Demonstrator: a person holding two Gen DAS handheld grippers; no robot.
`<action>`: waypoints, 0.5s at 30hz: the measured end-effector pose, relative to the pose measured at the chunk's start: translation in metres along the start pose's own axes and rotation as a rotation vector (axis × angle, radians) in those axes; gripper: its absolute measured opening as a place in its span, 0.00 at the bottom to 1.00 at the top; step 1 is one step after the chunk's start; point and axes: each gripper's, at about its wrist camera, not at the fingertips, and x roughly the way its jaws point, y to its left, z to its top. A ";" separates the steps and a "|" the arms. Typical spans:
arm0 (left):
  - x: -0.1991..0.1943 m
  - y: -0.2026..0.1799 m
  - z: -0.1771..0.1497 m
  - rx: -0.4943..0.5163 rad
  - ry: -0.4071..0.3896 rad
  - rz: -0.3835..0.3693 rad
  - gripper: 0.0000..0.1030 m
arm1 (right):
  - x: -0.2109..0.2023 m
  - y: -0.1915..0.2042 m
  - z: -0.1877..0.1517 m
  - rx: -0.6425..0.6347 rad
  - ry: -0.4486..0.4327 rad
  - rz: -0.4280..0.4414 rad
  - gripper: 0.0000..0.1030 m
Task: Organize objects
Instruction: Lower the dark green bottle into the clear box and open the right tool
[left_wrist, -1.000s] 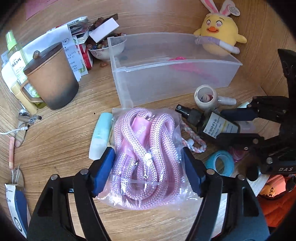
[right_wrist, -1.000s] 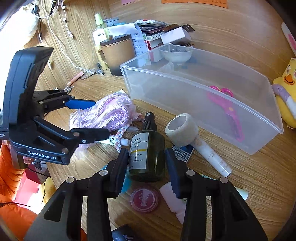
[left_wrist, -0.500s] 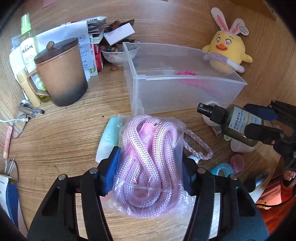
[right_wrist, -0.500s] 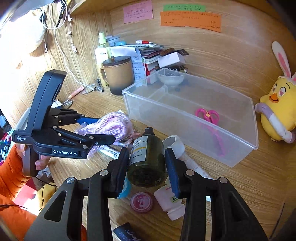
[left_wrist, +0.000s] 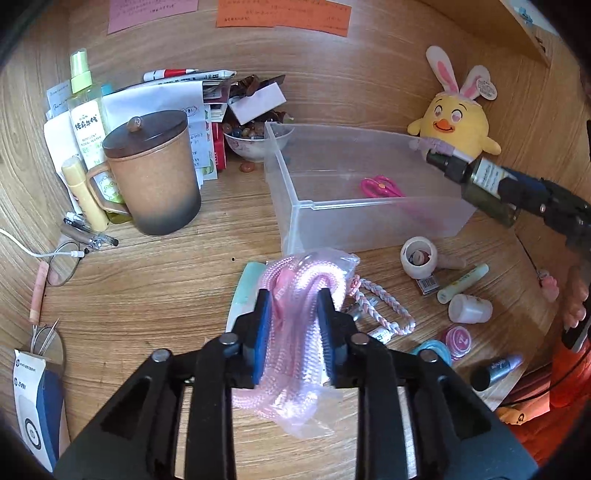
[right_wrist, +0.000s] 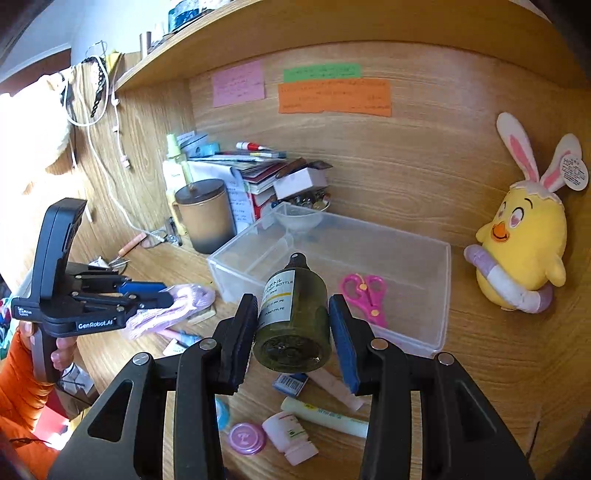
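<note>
My left gripper (left_wrist: 294, 301) is shut on a pink rope in a clear plastic bag (left_wrist: 295, 332) and holds it above the desk; it also shows in the right wrist view (right_wrist: 173, 306). My right gripper (right_wrist: 293, 306) is shut on a dark green spray bottle (right_wrist: 293, 314), lifted over the front wall of the clear plastic bin (right_wrist: 413, 332). In the left wrist view the bottle (left_wrist: 484, 184) hangs at the bin's right end (left_wrist: 369, 221). Pink scissors (right_wrist: 364, 295) lie inside the bin.
A lidded brown mug (left_wrist: 155, 177), a spray bottle, papers and a bowl of beads (left_wrist: 251, 140) stand at the back left. A yellow plush chick (left_wrist: 458, 125) sits right of the bin. A tape roll (left_wrist: 419, 256), tubes, small jars and a braided cord (left_wrist: 380, 302) lie in front.
Both grippers rose from the desk. The left one closed tighter on the bagged rope and lifted it. The right one carried the green bottle up and toward the bin.
</note>
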 end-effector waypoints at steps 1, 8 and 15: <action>0.004 0.000 -0.001 0.003 0.009 0.007 0.47 | 0.001 -0.006 0.002 0.009 -0.003 -0.010 0.36; 0.033 -0.013 -0.011 0.079 0.101 0.030 0.66 | 0.023 -0.043 0.014 0.050 0.035 -0.069 0.36; 0.055 -0.009 -0.012 0.084 0.156 -0.026 0.72 | 0.063 -0.074 0.015 0.113 0.124 -0.050 0.36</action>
